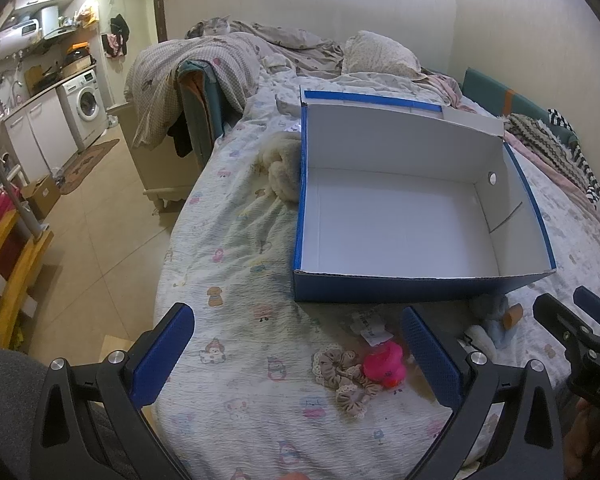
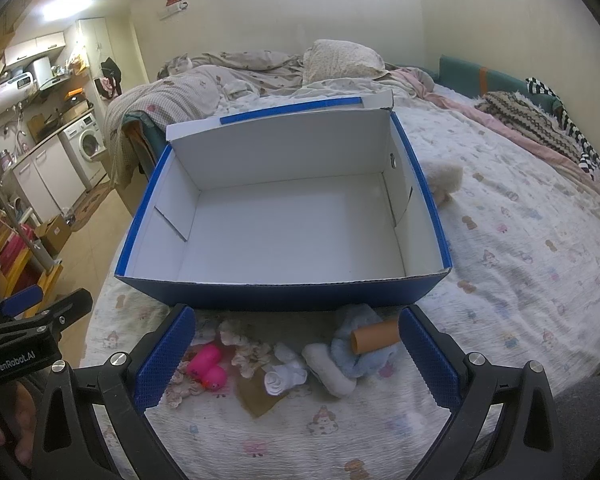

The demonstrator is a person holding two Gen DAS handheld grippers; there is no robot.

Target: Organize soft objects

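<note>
An empty blue box with a white inside (image 1: 400, 216) (image 2: 284, 232) sits on the bed. In front of it lie a pink rubber duck (image 1: 383, 365) (image 2: 208, 368), beige scrunchies (image 1: 346, 376) (image 2: 246, 350), rolled white socks (image 2: 286, 372), a light blue and white plush (image 2: 352, 360) and a cardboard tube (image 2: 376, 338) (image 1: 514, 314). A cream plush (image 1: 280, 168) (image 2: 446, 178) rests beside the box. My left gripper (image 1: 296, 352) hovers open above the sheet left of the duck. My right gripper (image 2: 296, 356) hovers open over the pile. Neither holds anything.
The bed sheet (image 1: 228, 280) is printed with small cartoons. Rumpled duvets and a pillow (image 2: 344, 60) lie behind the box, with a cat (image 1: 216, 26) beyond. Striped and knitted cloths (image 2: 540, 120) lie along the right. The bed's left edge drops to a tiled floor (image 1: 100, 220).
</note>
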